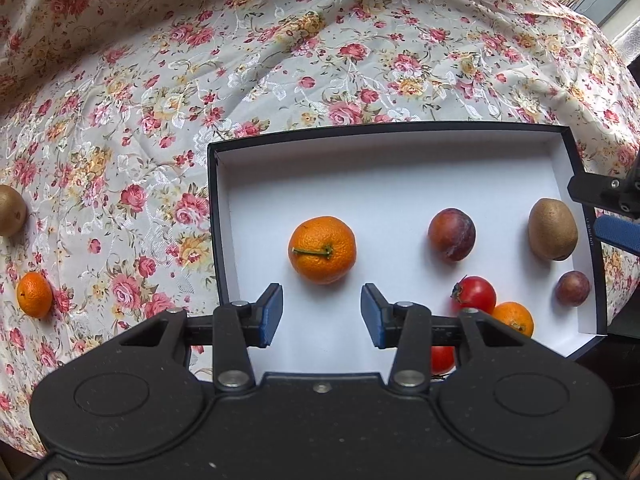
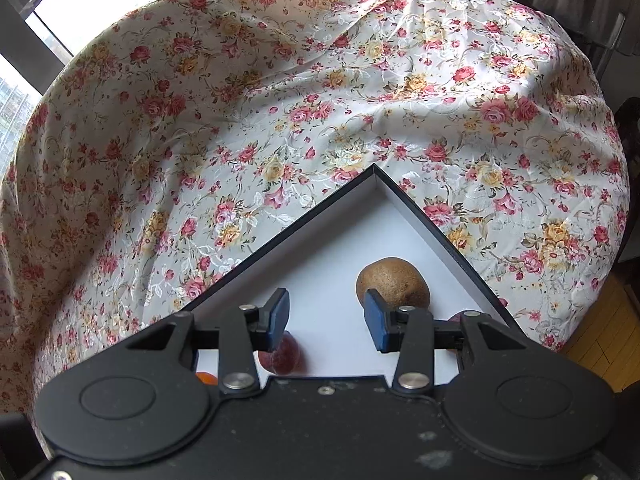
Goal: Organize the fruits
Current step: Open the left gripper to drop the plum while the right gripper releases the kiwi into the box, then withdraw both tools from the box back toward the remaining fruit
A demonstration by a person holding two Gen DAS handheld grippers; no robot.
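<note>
A shallow black box with a white floor point(image 1: 400, 184) lies on the flowered cloth. It holds a mandarin point(image 1: 322, 250), a plum point(image 1: 452, 240), a kiwi point(image 1: 553, 229), a small purple fruit point(image 1: 573, 288), a red fruit point(image 1: 476, 294) and a smaller mandarin point(image 1: 514, 318). My left gripper point(image 1: 322, 314) hangs open over the box floor, just short of the big mandarin, with nothing between its pads. My right gripper point(image 2: 326, 320) is open above a box corner point(image 2: 374, 168). The kiwi point(image 2: 394, 282) lies just beyond its right finger, and the plum point(image 2: 280, 356) lies under its left finger.
On the cloth left of the box lie another kiwi point(image 1: 10, 216) and a small mandarin point(image 1: 34, 294). The rumpled cloth point(image 2: 280, 120) covers a round table. A window is behind it and a wooden floor point(image 2: 600, 340) to the right.
</note>
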